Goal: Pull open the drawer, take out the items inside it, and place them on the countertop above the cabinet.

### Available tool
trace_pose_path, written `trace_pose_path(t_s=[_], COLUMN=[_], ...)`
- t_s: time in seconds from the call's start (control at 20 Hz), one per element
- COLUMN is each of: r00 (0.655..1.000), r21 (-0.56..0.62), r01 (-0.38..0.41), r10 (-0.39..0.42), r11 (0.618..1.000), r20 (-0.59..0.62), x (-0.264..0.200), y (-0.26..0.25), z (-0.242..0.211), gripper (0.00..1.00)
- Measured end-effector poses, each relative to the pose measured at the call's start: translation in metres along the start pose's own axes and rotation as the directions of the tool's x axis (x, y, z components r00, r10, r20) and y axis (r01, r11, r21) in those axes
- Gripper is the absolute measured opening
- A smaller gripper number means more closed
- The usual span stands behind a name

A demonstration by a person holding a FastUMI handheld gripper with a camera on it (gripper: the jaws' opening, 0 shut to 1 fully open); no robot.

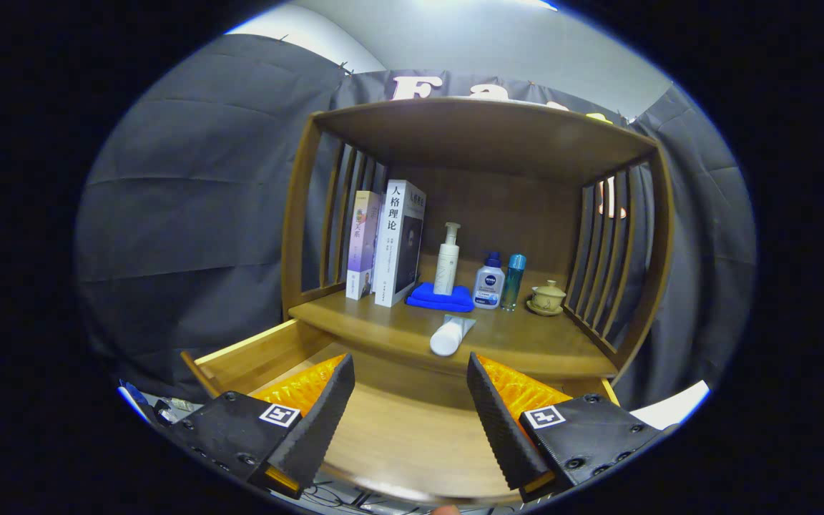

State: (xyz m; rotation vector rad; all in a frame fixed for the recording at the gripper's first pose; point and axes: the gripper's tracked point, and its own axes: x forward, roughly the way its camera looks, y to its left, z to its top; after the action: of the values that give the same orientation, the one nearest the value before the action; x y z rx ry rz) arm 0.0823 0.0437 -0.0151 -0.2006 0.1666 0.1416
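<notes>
The wooden drawer (pixel 254 354) is pulled open under the cabinet's countertop (pixel 526 343). My gripper (pixel 410 372) hovers above the drawer's bare wooden floor, open, with nothing between its fingers. A white tube (pixel 450 336) lies on the countertop near its front edge, just ahead of the fingers and between them. I see no item on the visible part of the drawer floor; the fingers hide its sides.
On the countertop, farther back, stand two books (pixel 387 243), a white pump bottle (pixel 446 261) on a blue cloth (pixel 440 299), a small white-and-blue bottle (pixel 489 282), a slim teal bottle (pixel 513 282) and a lidded tea cup (pixel 547 297). Slatted side walls and a shelf roof enclose it.
</notes>
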Motion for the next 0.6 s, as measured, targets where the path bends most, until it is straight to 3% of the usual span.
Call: trace_pose_path(t_s=[0.15, 0.35, 0.6], r00=[1.000, 0.997, 0.991], r21=[0.065, 0.083, 0.142], r01=[-0.006, 0.080, 0.127], r10=[0.005, -0.081, -0.121], r11=[0.998, 0.993, 0.982], r20=[0.016, 0.014, -0.055], x=[-0.039, -0.072, -0.086], y=[0.027, 0.022, 0.032], z=[-0.028, -0.070, -0.123], gripper=[0.98, 0.98, 0.97])
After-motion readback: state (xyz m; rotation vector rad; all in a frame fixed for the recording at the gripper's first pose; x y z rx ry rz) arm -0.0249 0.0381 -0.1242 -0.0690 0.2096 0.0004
